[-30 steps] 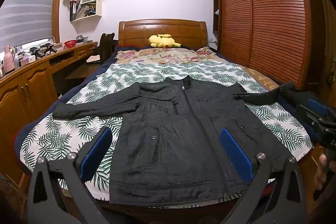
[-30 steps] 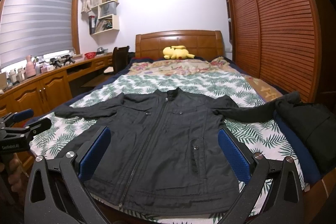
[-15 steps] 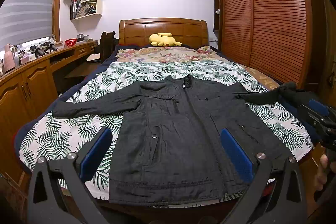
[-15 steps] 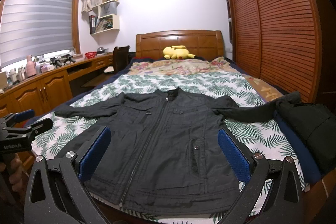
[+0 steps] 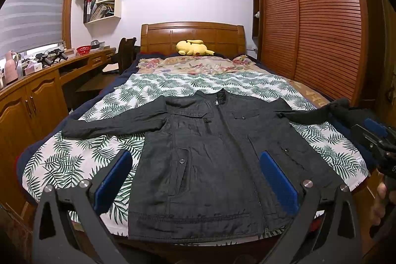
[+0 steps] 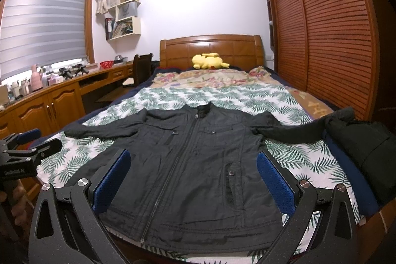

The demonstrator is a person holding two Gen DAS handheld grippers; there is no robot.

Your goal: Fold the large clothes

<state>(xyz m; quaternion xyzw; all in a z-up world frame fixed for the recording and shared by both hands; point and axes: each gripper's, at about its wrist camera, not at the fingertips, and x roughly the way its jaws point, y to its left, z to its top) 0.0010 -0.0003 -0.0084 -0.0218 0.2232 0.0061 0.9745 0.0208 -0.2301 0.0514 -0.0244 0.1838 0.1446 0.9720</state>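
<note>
Black bundle (image 6: 366, 152) — right view only

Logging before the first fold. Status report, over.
Left gripper and right gripper open, empty, off the cloth. Black jacket flat on bed, zipped, sleeves spread. Dark bundle touches one sleeve end.

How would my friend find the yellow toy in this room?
Look at the big bed and follow it to the wooden headboard at the far end. The yellow plush toy lies right against it, the only bright yellow thing there.
</note>
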